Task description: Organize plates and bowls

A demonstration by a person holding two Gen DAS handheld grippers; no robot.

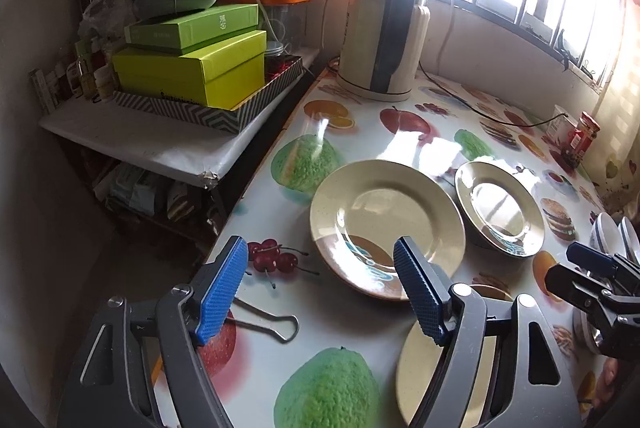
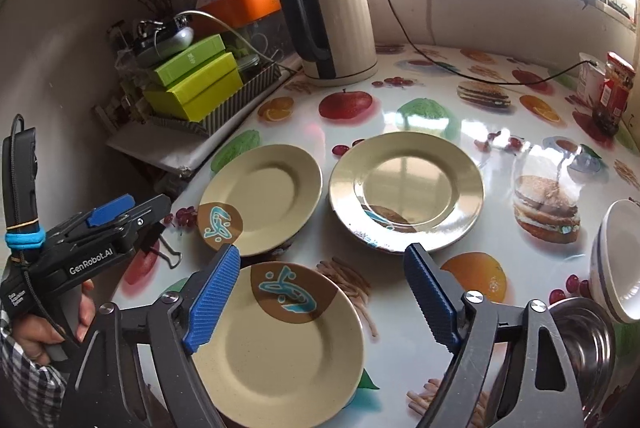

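Observation:
Three cream plates with a brown and blue mark lie on the fruit-print table (image 2: pixel 420 108). In the right wrist view the near plate (image 2: pixel 280 344) lies under my open right gripper (image 2: pixel 320 292), the left plate (image 2: pixel 260 196) and the far plate (image 2: pixel 408 188) lie beyond. In the left wrist view my open left gripper (image 1: pixel 320 288) hovers before the left plate (image 1: pixel 384 224); the far plate (image 1: pixel 500 208) and near plate (image 1: pixel 424 360) show too. White bowls (image 2: pixel 616 260) and a steel bowl (image 2: pixel 588 340) sit at right. Both grippers are empty.
A cream kettle (image 2: pixel 340 24) with its cord stands at the back. A side shelf holds green boxes (image 1: pixel 192 68). A binder clip (image 1: pixel 272 324) lies near the table's left edge. A red jar (image 2: pixel 616 88) stands far right. My left gripper also shows in the right wrist view (image 2: pixel 120 216).

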